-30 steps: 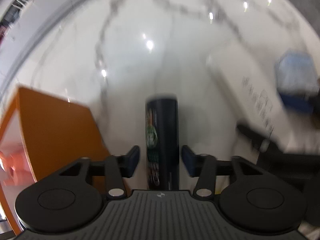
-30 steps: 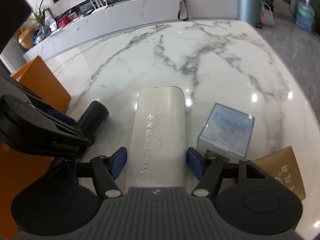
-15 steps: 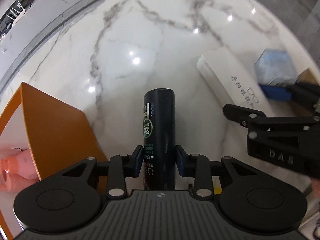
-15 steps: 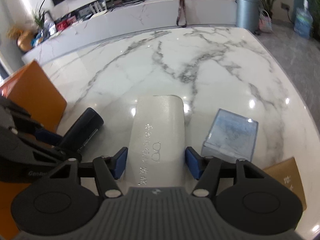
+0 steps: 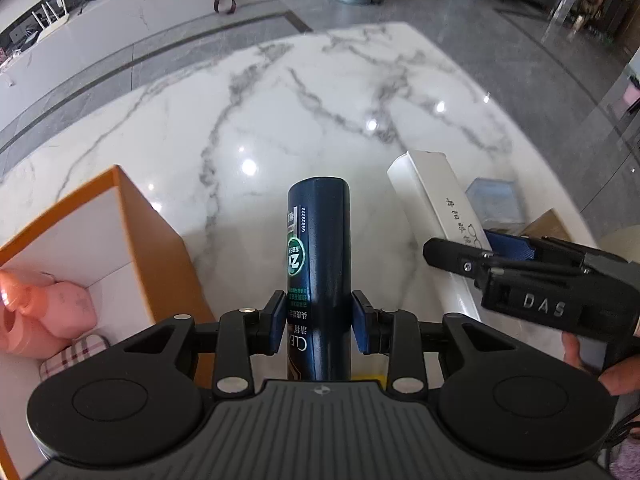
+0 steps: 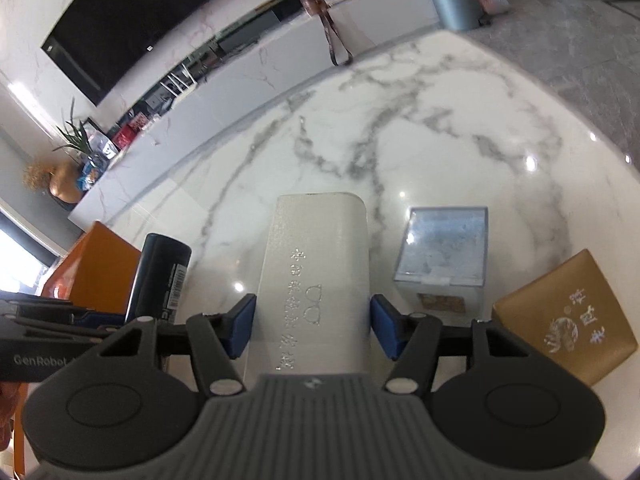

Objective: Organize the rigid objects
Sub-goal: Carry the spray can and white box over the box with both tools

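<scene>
Since the earlier frame the left claw (image 5: pixel 319 326) has closed its blue pads onto the dark blue bottle (image 5: pixel 318 264) and lifted it: the bottle, then lying between open pads on the marble surface (image 5: pixel 280 120), now hangs clear of it, clenched near its lower end with most of its length sticking out beyond the pads. The right claw (image 6: pixel 312 326) has tightened a little on the white glasses case (image 6: pixel 316 276); its pads press both long sides, and the view has tilted up, so the case seems to be lifting at the near end, though I cannot tell whether its far end has left the surface.

The orange box (image 5: pixel 132 232) stands just left of the bottle, open, with a pink bottle (image 5: pixel 44 312) and a checked cloth (image 5: pixel 74 354) already inside. A clear plastic box (image 6: pixel 444 248) and a gold box (image 6: pixel 564 316) wait on the right, beside the case.

The risks come from the grips. The bottle is smooth and round, held well off its middle, so a quick swing toward the box could let it pivot or slide out between the pads. Its long free end could also knock the box wall on the way in. The case is glossy and held near one end; it may droop or slip. The two claws are close together, so moving both toward the box at once could make them collide.
</scene>
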The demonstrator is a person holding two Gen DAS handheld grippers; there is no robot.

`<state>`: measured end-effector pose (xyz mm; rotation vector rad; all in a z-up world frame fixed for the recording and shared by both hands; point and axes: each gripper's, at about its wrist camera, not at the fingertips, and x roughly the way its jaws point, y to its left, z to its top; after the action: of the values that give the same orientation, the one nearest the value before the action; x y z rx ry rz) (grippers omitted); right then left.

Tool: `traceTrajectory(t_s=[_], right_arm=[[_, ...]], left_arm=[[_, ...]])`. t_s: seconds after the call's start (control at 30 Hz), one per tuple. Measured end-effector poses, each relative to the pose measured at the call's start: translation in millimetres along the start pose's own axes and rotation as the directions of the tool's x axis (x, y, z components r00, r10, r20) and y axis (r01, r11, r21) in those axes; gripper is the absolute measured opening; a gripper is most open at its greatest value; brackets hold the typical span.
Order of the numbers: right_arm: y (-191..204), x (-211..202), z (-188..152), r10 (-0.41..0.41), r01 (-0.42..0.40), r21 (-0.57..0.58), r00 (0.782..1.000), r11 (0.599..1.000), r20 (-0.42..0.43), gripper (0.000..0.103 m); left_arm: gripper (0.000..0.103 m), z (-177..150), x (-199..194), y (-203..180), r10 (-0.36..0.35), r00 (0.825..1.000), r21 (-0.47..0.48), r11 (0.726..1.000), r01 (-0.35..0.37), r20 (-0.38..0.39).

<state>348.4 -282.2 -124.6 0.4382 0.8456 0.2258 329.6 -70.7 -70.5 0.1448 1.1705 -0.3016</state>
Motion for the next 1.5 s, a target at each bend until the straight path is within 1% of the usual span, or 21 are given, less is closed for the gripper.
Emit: traceTrajectory(t_s=[0.1,0.23,0.33,0.4,0.47,0.53,0.63,0.73,0.83,0.97,1.03,1.13,1.27,1.37,1.4,1.43,1.5], right_arm=[[13.7,-21.4,-2.2,0.024,-0.022,-0.029,0.999,0.999,0.039,0.062],[37.9,-51.3,-6.3,0.069,-0.067,-0.043,0.997,0.997,0.042,0.062],[61.8,-70.6,-6.0,0.125,-0.123,-0.051,0.991,0.991,0.04,0.062],[84.2,-81.0,-6.4,0.162,-0.158,-0.086,0.986,0.984,0.043,0.062],[111.3,-89.1,-8.8,0.19,-0.182,-0.144,0.981,0.973,0.045,0.062],[139.1,-92.7,-13.0,0.216,-0.204,-0.2,0.976,0.958,0.036,0.062],[177.1,-87.3,-20.9,0.242,-0.234,-0.259,0.97,0.937,-0.003,0.062],[207.6,-72.1,-29.5,0.242,-0.248,-0.286,0.969,0.926,-0.056,0.062],[229.5,-49.7,-35.0,0.196,-0.218,-0.306,0.975,0.927,-0.103,0.062],[251.8,-16.5,-42.7,0.091,-0.138,-0.337,0.984,0.931,-0.152,0.062],[262.4,-0.7,-46.1,0.033,-0.091,-0.372,0.987,0.924,-0.159,0.062],[271.7,20.9,-47.8,-0.027,-0.043,-0.409,0.986,0.911,-0.165,0.062],[277.5,47.3,-46.4,-0.093,0.01,-0.428,0.98,0.904,-0.174,0.062],[279.5,65.8,-44.0,-0.124,0.032,-0.427,0.974,0.904,-0.189,0.062],[282.7,70.9,-44.7,-0.132,0.037,-0.435,0.973,0.9,-0.19,0.062],[286.2,74.8,-45.5,-0.156,0.06,-0.461,0.973,0.886,-0.172,0.062],[292.2,80.2,-46.6,-0.185,0.088,-0.485,0.97,0.87,-0.155,0.062]], left_arm=[[0.038,-5.0,-27.7,3.1,-0.031,0.999,-0.012,0.999,0.031,0.035],[0.038,-13.1,-72.0,15.1,-0.055,0.995,-0.029,0.998,0.057,0.089],[0.038,-24.9,-104.8,33.8,-0.041,0.992,-0.051,0.998,0.048,0.12],[0.038,-34.7,-121.1,48.7,-0.013,0.99,-0.072,0.997,0.023,0.137],[0.038,-46.1,-131.2,66.1,0.017,0.99,-0.104,0.995,-0.002,0.143],[0.038,-57.9,-134.7,85.0,0.03,0.991,-0.145,0.989,-0.011,0.132],[0.038,-73.6,-131.4,114.6,0.023,0.993,-0.232,0.973,0.004,0.114],[0.038,-84.8,-126.0,138.5,0.021,0.994,-0.282,0.959,0.011,0.111],[0.038,-91.9,-119.2,158.9,0.021,0.994,-0.303,0.953,0.011,0.103],[0.038,-100.4,-103.5,182.0,0.074,0.996,-0.32,0.946,-0.052,0.055],[0.038,-105.6,-96.3,192.3,0.084,0.995,-0.33,0.942,-0.064,0.048],[0.038,-114.6,-88.8,207.1,0.06,0.996,-0.354,0.935,-0.033,0.066],[0.038,-119.0,-84.7,218.8,0.068,0.991,-0.367,0.93,-0.022,0.113],[0.038,-115.7,-84.5,222.1,0.033,0.991,-0.359,0.933,0.015,0.128],[0.038,-114.1,-83.7,222.9,0.031,0.991,-0.354,0.935,0.018,0.131],[0.038,-112.9,-82.5,224.2,0.029,0.991,-0.346,0.938,0.018,0.132],[0.038,-111.8,-81.0,227.3,0.019,0.991,-0.347,0.938,0.028,0.132]])
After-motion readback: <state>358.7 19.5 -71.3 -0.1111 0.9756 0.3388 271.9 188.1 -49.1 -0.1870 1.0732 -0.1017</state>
